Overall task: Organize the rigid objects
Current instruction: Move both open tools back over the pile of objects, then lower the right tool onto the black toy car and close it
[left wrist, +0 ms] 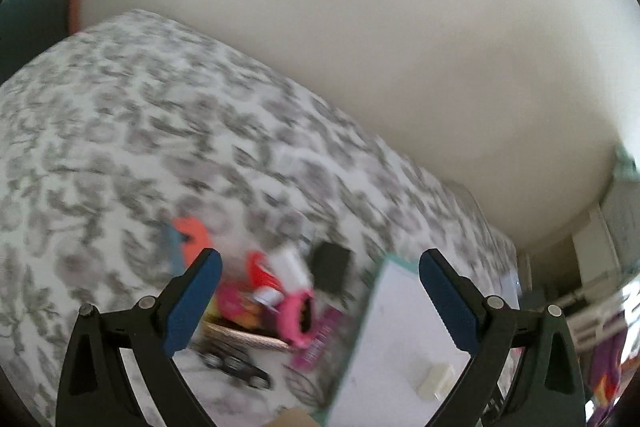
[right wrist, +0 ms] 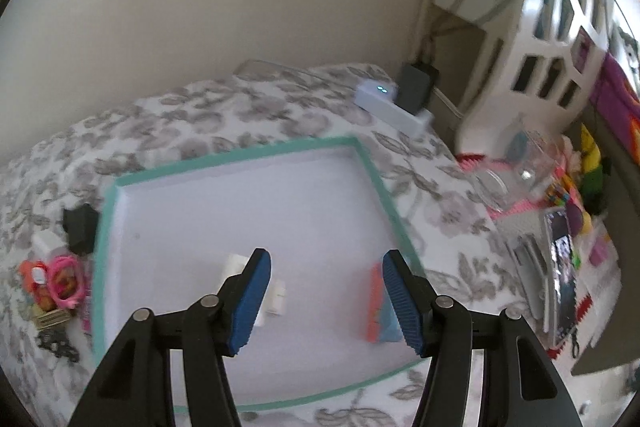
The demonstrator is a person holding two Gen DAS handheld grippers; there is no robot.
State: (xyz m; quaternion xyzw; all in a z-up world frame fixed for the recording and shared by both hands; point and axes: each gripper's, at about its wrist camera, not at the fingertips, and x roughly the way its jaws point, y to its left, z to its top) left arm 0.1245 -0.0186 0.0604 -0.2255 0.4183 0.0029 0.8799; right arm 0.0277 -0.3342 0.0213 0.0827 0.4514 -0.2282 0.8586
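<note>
A shallow white tray with a teal rim [right wrist: 240,155] lies on the flowered bedspread. In it are a white block [right wrist: 276,295] and an orange-and-blue flat piece [right wrist: 380,307]. My right gripper [right wrist: 326,259] hangs open above the tray, nothing between its fingers. Left of the tray lies a heap of small things: a pink ring [right wrist: 66,281], a black box [right wrist: 80,229] and a black toy car [right wrist: 56,345]. The left wrist view is blurred. My left gripper [left wrist: 320,267] is wide open over that heap, above the pink ring [left wrist: 300,315], the black box [left wrist: 332,263] and the toy car [left wrist: 236,367].
A white device with two lit dots [right wrist: 384,103] and a dark box [right wrist: 416,87] sit at the bed's far corner by the wall. A white cut-out shelf [right wrist: 540,47] and a floor strewn with toys [right wrist: 560,195] lie to the right. An orange piece [left wrist: 192,235] lies apart from the heap.
</note>
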